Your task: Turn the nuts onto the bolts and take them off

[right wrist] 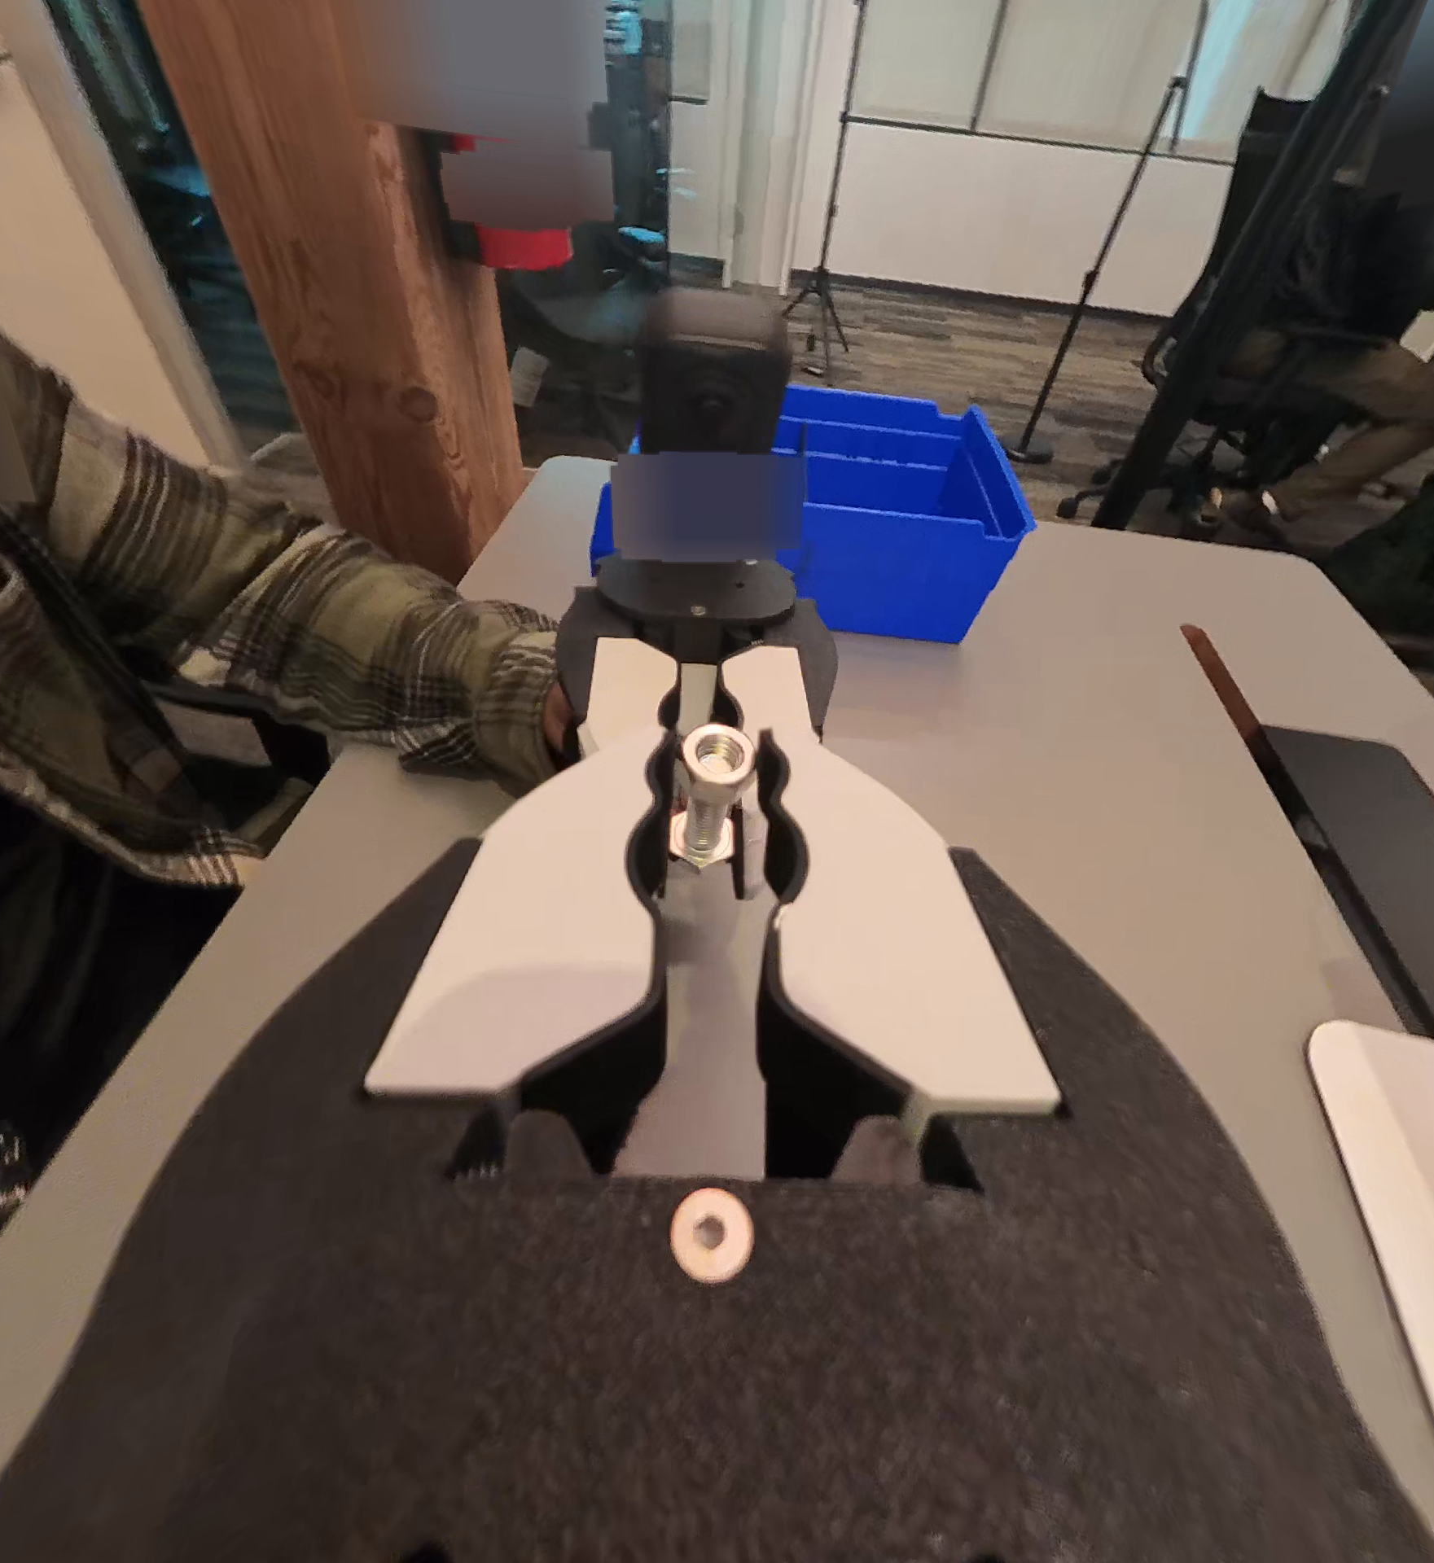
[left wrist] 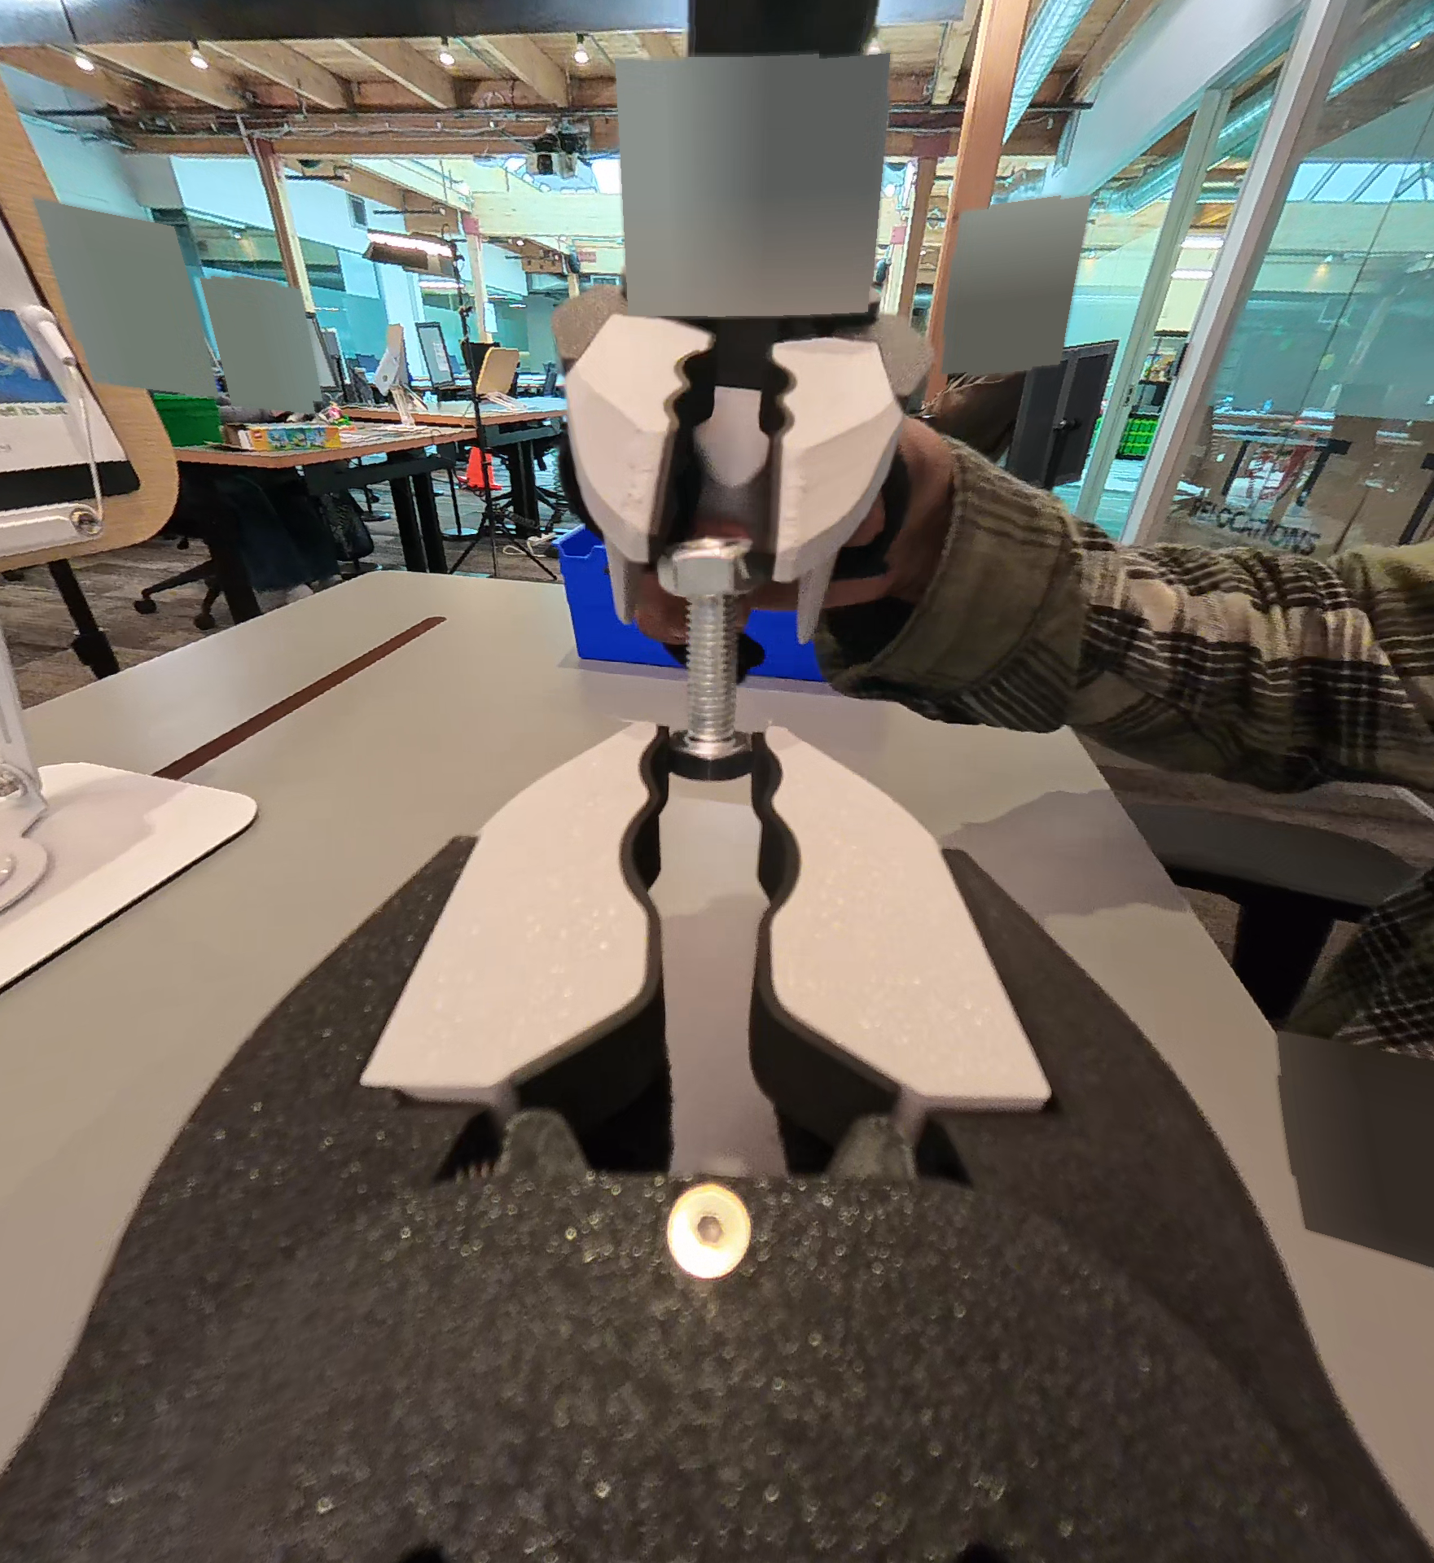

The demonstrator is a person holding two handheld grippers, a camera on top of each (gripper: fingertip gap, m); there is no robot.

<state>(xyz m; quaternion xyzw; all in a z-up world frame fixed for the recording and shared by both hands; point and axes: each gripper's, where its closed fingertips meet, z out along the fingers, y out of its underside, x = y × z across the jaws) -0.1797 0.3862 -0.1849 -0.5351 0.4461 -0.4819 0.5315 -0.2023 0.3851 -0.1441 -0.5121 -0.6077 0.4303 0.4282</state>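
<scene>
A silver bolt (left wrist: 709, 677) is held in the air over the grey table (left wrist: 358, 761), between my two grippers, which face each other. My left gripper (left wrist: 709, 748) is shut on the bolt's head end. My right gripper (left wrist: 713, 584) comes from above and is shut on the hex nut (left wrist: 703, 571) at the far end of the threaded shaft. In the right wrist view my right gripper (right wrist: 717, 748) holds the nut (right wrist: 717, 757), seen end on with its hole showing. The bolt (right wrist: 700, 816) runs down to its hex head. The left gripper's fingers (right wrist: 624, 685) lie beyond and below.
A blue bin (right wrist: 908, 541) stands at the table's far edge, also in the left wrist view (left wrist: 772, 651). A white stand (left wrist: 62, 837) carrying a sheet is at the left. A plaid sleeve (left wrist: 1162, 643) reaches in. A wooden post (right wrist: 341, 296) rises behind the table. The gap from one gripper's tips to the other's is roughly 4 cm.
</scene>
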